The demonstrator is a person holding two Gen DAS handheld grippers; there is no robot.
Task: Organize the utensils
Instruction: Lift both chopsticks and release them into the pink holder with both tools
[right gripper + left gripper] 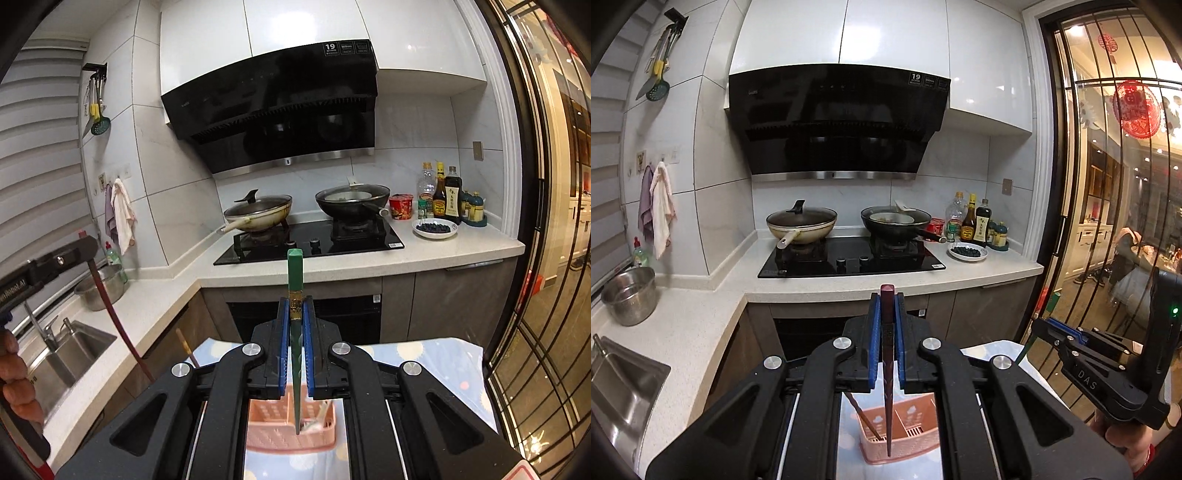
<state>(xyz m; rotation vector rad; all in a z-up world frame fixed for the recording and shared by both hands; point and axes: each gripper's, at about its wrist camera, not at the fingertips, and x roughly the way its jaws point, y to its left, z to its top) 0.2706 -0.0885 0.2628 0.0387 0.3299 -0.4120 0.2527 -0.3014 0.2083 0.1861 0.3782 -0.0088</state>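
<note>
Dark red chopstick (887, 332) clamped upright in left gripper (886, 306), tip hanging over the pink utensil basket (905, 439) at 6 o'clock, likely lined up for a slot. Green chopstick (294, 280) pinched the same way in right gripper (295, 314), above the same basket. Another chopstick (866, 421) leans inside. Stove (849, 258) at 12 o'clock.

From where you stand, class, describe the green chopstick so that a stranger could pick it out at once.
Find the pink basket on the cloth-covered table in front of the stove. Above it, the right gripper is shut on the green chopstick, tip down. The left gripper's chopstick is dark red instead.
</note>
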